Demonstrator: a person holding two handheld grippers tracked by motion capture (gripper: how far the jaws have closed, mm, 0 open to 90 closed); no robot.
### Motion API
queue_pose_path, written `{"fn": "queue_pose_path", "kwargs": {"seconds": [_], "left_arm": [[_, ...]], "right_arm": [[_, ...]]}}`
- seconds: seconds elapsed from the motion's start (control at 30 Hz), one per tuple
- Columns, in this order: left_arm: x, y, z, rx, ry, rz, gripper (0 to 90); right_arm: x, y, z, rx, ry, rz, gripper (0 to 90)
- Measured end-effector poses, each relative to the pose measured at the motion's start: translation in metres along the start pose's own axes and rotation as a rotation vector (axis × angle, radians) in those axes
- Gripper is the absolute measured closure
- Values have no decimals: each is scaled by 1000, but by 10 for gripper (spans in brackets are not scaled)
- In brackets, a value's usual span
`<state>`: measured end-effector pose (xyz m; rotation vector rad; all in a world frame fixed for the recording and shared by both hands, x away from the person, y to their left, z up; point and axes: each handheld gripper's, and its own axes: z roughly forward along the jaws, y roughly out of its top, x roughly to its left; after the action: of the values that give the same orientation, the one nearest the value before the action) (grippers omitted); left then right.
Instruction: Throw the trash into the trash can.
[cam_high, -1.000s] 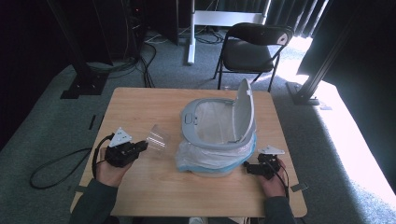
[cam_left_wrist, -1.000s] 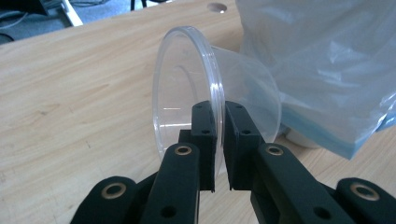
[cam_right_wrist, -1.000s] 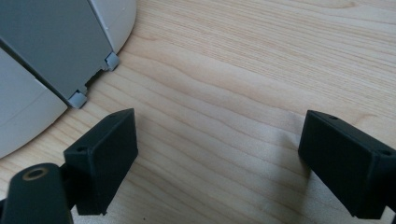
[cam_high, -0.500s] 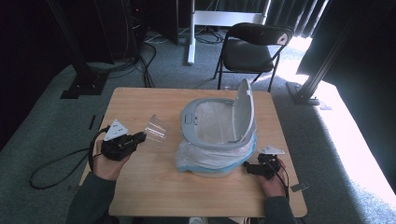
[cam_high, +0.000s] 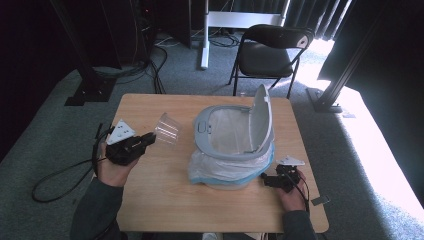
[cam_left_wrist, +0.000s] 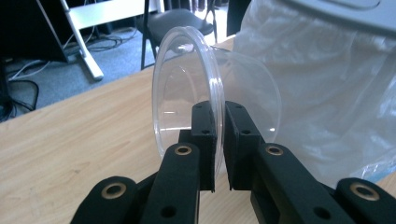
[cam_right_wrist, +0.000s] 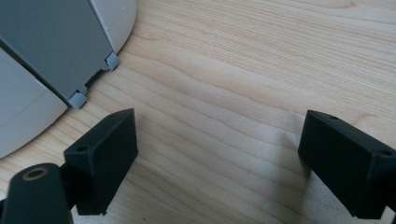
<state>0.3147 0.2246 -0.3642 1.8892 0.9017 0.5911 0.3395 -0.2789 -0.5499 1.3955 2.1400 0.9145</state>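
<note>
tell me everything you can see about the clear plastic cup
The cup is clear, thin plastic, empty, with a rolled rim and a smaller round base. It lies tipped on its side in the air above the table, mouth toward the left gripper, base toward the lined bin. The gripper's black fingers pinch its wall at the rim, one inside and one outside. Nothing else touches it. In the high view it sits left of the bin.

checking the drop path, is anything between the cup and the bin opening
Nothing visible. The left gripper holds the cup left of the bin; the lid stands open on the far side, and bare table lies between.
</note>
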Motion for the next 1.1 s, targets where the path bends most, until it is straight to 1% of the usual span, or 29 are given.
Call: {"fn": "queue_pose_path", "kwargs": {"seconds": [0.2,0.63,0.9,1.1], "left_arm": [[-2,10,-3,-23,-8,15,838],[-1,28,-6,-52,-17,38,838],[-5,42,-8,-80,-31,58,838],[-9,51,-8,-91,-37,74,838]], "right_arm": [[0,0,0,0,0,-1,111],[0,0,0,0,0,-1,110],[0,0,0,0,0,-1,111],[0,0,0,0,0,-1,111]]}}
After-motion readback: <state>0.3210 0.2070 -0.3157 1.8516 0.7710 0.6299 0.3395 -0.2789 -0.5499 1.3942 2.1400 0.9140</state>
